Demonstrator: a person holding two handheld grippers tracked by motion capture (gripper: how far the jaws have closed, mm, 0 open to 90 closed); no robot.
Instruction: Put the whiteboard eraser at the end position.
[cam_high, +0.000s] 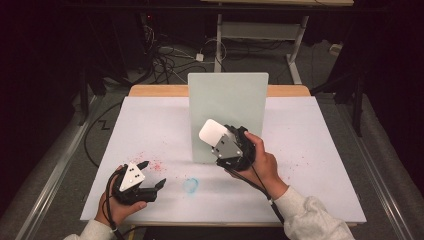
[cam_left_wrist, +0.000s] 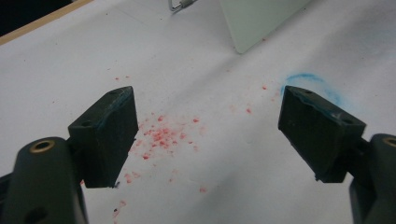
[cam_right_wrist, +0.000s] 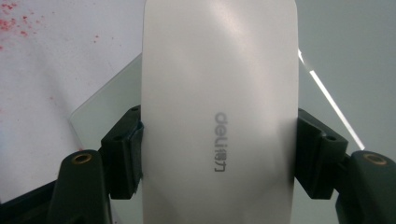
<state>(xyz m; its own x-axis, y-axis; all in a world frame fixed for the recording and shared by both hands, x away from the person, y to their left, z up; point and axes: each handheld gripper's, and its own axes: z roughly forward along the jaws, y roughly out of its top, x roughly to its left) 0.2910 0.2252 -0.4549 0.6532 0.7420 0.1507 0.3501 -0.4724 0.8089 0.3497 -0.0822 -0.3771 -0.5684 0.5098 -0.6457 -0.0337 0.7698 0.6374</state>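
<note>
A white rounded eraser (cam_high: 211, 132) marked "deli" (cam_right_wrist: 219, 93) sits between the jaws of my right gripper (cam_high: 220, 139) (cam_right_wrist: 219, 154), which is shut on its two long sides. It is held just in front of the lower part of an upright pale board (cam_high: 227, 100) (cam_right_wrist: 345, 46) standing mid-table. My left gripper (cam_high: 153, 173) (cam_left_wrist: 205, 130) rests low at the front left of the table, open and with nothing between its jaws. A smudged blue ring (cam_high: 190, 185) (cam_left_wrist: 303, 79) is drawn on the white table cover (cam_high: 300, 130) between the two hands.
Red specks (cam_high: 152, 165) (cam_left_wrist: 161, 135) are scattered on the cover by the left gripper. A wooden table edge (cam_high: 150, 90) shows behind the board. A small metal loop (cam_left_wrist: 177, 5) lies near the board's foot. Cables and a desk frame (cam_high: 220, 45) stand on the floor beyond.
</note>
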